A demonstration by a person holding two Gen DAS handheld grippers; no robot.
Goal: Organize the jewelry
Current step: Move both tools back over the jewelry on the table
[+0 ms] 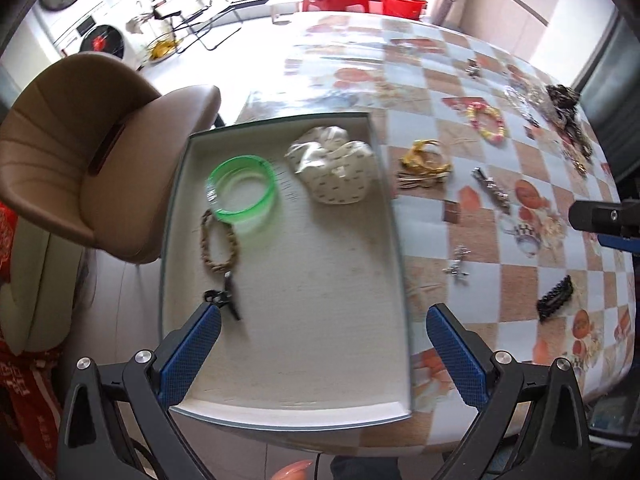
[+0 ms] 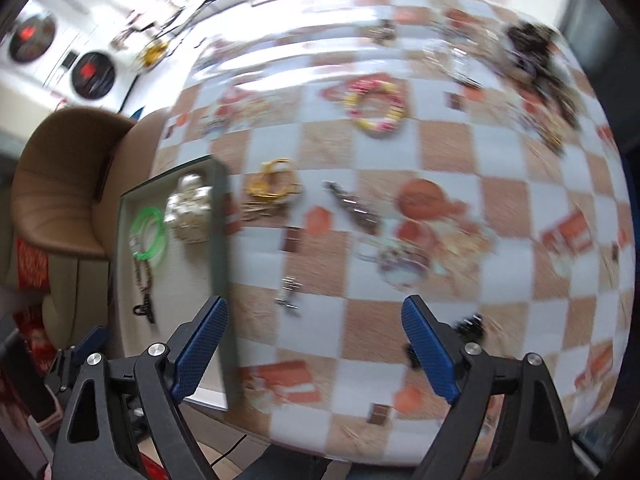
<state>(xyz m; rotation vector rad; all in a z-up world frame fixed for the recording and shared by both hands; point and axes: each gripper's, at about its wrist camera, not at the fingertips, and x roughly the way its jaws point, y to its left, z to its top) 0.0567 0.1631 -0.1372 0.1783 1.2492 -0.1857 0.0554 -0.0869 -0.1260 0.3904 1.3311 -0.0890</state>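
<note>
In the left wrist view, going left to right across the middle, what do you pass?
Brown chair → brown bead bracelet → green bangle → white scrunchie → gold bangles → silver hair clip → black hair clip.

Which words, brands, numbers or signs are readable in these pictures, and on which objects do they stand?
None can be read.
White marks on the red cloth beside the brown chair: too blurred.
Small dark marks on the cream fabric scrunchie in the grey tray: too small.
</note>
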